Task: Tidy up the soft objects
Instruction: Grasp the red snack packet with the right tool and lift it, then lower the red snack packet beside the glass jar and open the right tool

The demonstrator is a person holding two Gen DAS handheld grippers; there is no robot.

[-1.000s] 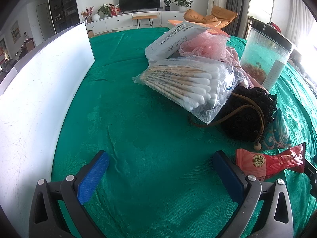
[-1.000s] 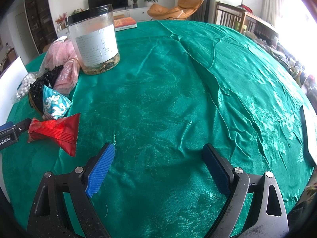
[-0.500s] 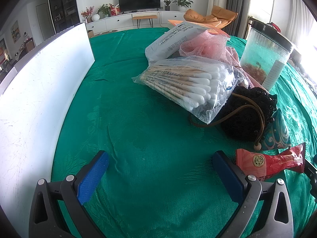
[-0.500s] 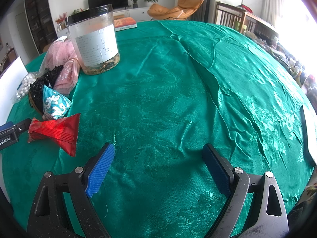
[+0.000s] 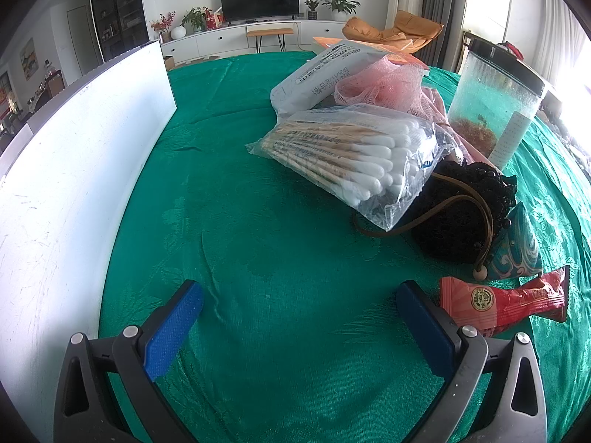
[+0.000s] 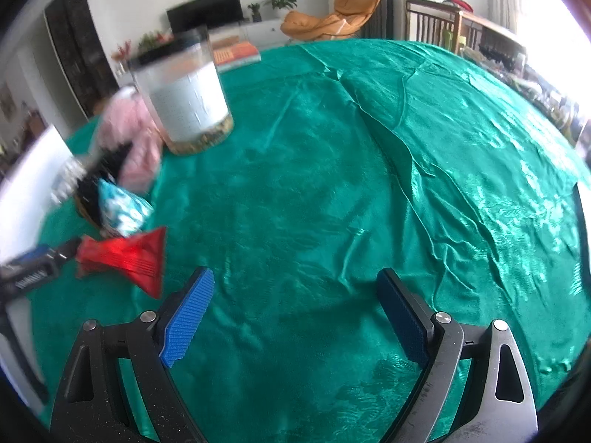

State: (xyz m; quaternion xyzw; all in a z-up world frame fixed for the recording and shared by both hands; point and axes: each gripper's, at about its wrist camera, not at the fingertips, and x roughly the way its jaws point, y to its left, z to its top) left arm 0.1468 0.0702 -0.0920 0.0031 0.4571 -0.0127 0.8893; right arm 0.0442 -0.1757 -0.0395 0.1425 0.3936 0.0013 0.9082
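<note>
A pile of soft things lies on the green tablecloth [image 5: 258,240]: a clear bag of cotton swabs [image 5: 354,155], a black knitted pouch [image 5: 461,214] with a brown cord, a pink mesh puff [image 5: 384,85], a white packet [image 5: 325,74], a teal patterned pouch [image 5: 517,247] and a red snack packet [image 5: 502,302]. My left gripper [image 5: 299,295] stands open over bare cloth, the red packet just right of its right finger. My right gripper [image 6: 295,288] is open over the cloth, with the red packet [image 6: 125,258] to its left. The right wrist view is blurred.
A white board [image 5: 74,170] stands upright along the left side of the table. A clear jar with a black lid [image 5: 495,107] stands behind the pile, also seen as the jar [image 6: 184,99]. The left gripper's body [image 6: 26,277] shows at the right view's left edge.
The right wrist view has shifted and blurred, so the right gripper is moving; the scene slid rightward and down. The left gripper and the pile have not moved.
</note>
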